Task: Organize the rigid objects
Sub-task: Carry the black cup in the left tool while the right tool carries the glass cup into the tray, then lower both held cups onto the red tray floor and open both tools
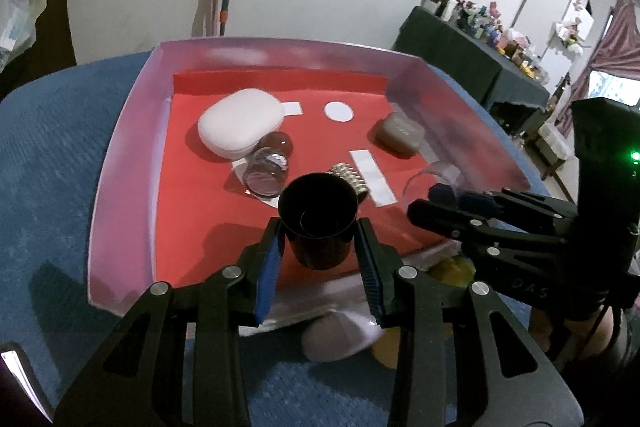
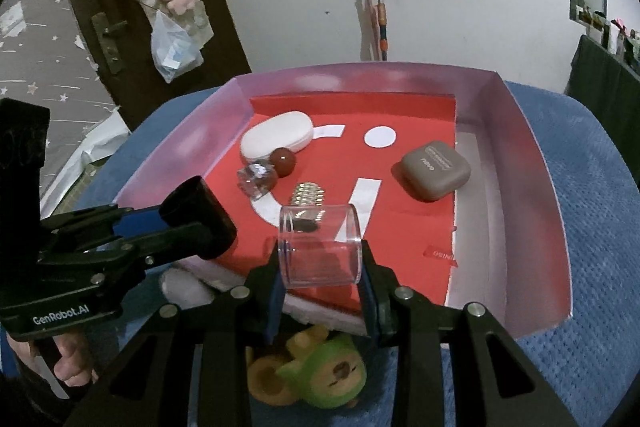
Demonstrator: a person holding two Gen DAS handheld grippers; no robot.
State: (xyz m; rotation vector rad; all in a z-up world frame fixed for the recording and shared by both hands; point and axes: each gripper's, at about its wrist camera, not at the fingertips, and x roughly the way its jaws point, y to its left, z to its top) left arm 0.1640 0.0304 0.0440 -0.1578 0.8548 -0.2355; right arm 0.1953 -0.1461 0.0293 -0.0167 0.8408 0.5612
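Black cylindrical open-topped plastic cup (image 1: 318, 223): being held upright between the blue-padded jaws of the left gripper (image 1: 320, 259), which are pinching its lower wall from both sides, above the near edge of the pink-walled cardboard tray with red paper floor (image 1: 120, 155).

Clear cylindrical plastic tube (image 2: 322, 245): lying on its side across the right gripper (image 2: 323, 281), whose jaws are pressing on its two ends; hanging over the tray's near edge.

Handling, by judgement: both items are rigid and smooth-walled, so each is calling for a steady squeeze and a level descent; the black cup is best kept vertical, and the clear tube, once freed, is likely to roll.

Tray contents, outward: studded silver metal piece (image 2: 308, 194), faceted clear glass jar (image 2: 256, 179), glossy brown ball (image 2: 283, 157), white oval case (image 2: 277, 134), taupe rounded-square earbud case (image 2: 436, 171); white paper shapes lying on the red floor, among them a white paper disc (image 2: 380, 137).

Beneath the tray: blue textured cloth (image 2: 592, 211).
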